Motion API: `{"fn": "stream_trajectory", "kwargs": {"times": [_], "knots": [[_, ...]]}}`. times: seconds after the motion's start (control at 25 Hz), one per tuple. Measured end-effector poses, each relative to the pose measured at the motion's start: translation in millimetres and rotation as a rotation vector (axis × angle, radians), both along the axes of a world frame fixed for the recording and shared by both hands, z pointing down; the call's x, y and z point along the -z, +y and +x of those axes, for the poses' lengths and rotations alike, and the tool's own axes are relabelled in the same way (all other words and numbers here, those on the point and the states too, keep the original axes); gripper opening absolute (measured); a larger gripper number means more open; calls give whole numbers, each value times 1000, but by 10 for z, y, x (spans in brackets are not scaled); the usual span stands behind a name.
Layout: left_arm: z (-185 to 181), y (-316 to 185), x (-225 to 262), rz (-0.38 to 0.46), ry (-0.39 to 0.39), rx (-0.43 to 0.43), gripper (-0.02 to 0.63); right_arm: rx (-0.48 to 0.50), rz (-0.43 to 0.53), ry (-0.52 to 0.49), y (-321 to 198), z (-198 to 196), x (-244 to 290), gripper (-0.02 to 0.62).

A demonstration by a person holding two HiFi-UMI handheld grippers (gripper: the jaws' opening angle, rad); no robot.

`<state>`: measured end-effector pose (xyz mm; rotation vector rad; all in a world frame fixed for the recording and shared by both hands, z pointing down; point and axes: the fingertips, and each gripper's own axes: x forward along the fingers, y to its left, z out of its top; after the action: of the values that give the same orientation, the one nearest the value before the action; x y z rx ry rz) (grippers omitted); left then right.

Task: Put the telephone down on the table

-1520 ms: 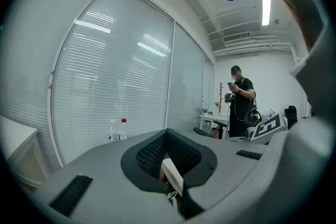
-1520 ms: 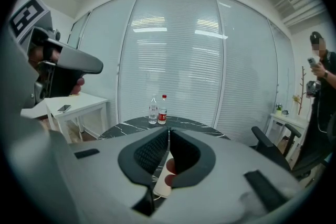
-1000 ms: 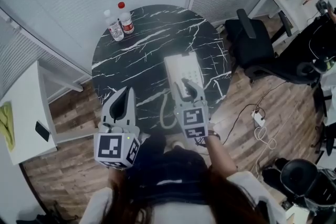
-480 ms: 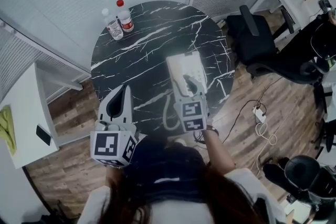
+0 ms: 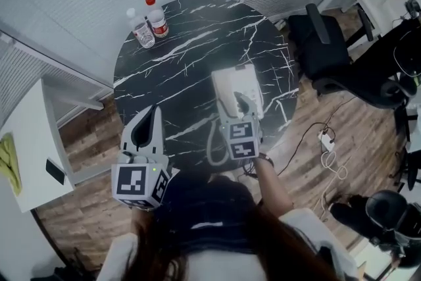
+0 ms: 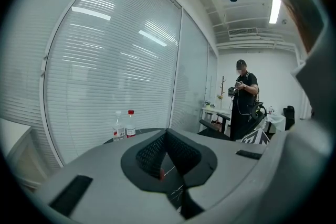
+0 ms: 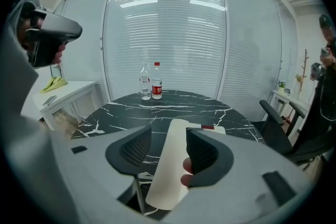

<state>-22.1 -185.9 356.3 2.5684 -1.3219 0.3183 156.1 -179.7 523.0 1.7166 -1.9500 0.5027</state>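
Since the handset already seems to be lying flat along the cream telephone base, I'd say the right gripper is just letting go. Its jaws have just been opening and now stand wide. The handset is between them with a clear gap on the left pad's side, so nothing's being squeezed.

The phone sits on the black marble table, right under and just ahead of that gripper. Its coiled cord loops back toward the person. Looks pretty much done to me, only the pull-away left.

The left gripper hangs off to the side of the right one, jaws closed together on nothing. Probably just parked out of the way, since this is a one-hand job.

View stuff: only the right gripper view shows the daylight between pad and handset; in the head view the gripper itself covers that. The head view gives you the cord and the whole layout. The left gripper view misses the phone entirely, but catches the two water bottles far ahead of it and a person standing across the room.
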Motion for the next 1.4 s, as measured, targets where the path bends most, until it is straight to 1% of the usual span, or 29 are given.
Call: {"fn": "stream_trajectory", "kwargs": {"times": [0.04, 0.2, 0.28, 0.6, 0.64, 0.68, 0.84, 1.2, 1.28, 1.4], "knots": [[-1, -22, -13, -3, -2, 0, 2, -2, -8, -1, -13, 5, -30, 221], [13, -102, -67, -15, -7, -6, 0, -13, -39, 0, -62, 32, -153, 221], [23, -136, -92, -19, -10, -10, 0, -16, -58, -2, -76, 39, -222, 245], [67, -278, -149, -34, -12, -23, 0, -44, -123, -7, -110, 104, -456, 245], [70, -296, -165, -38, -13, -26, 2, -47, -132, -9, -117, 107, -490, 251], [73, -314, -180, -40, -14, -28, 2, -49, -141, -14, -124, 107, -523, 272], [80, -375, -217, -50, -14, -35, 0, -62, -169, -29, -142, 104, -631, 272], [36, -472, -277, -64, -16, -44, 1, -98, -207, -21, -195, 131, -812, 270], [22, -489, -291, -67, -16, -46, 1, -106, -206, -18, -204, 138, -824, 249], [-1, -518, -307, -72, -14, -46, 2, -114, -202, -12, -221, 136, -832, 241]]}}
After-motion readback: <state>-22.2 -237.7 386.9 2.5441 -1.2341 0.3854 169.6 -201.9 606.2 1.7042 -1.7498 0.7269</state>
